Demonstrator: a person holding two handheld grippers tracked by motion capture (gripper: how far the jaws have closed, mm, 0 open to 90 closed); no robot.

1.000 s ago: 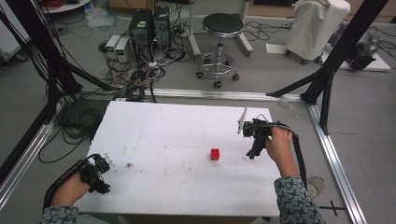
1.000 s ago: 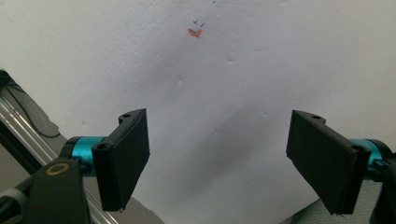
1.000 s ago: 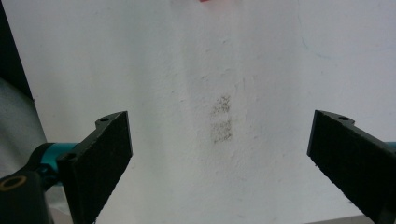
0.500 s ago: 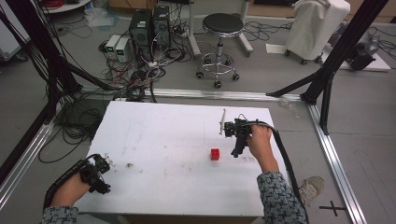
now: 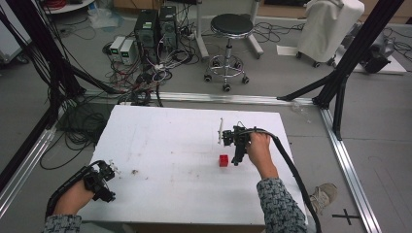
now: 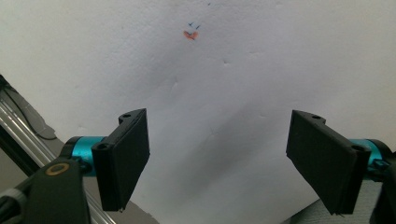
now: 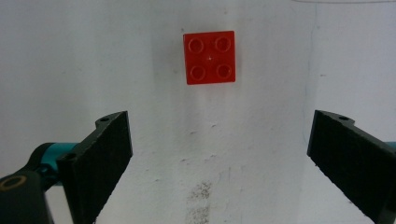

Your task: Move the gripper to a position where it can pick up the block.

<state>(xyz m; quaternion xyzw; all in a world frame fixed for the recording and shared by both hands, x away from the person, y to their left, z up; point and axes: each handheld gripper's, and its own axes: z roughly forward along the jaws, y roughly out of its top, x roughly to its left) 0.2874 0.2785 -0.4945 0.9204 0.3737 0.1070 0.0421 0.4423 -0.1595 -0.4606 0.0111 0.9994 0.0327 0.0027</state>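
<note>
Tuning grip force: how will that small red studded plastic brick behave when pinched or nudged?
The small red studded plastic brick looks rigid, so it probably won't deform. Its low, square shape lying flat suggests sliding, not rolling or tipping. The glossy sides may slip, though the right tongs have textured pads.

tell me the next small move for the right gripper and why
Probably ease the right gripper forward and down over the small red four-stud plastic brick. Its jaws stand wide open and empty, and the brick lies ahead of them on the white table, roughly centred, not yet between them.
</note>
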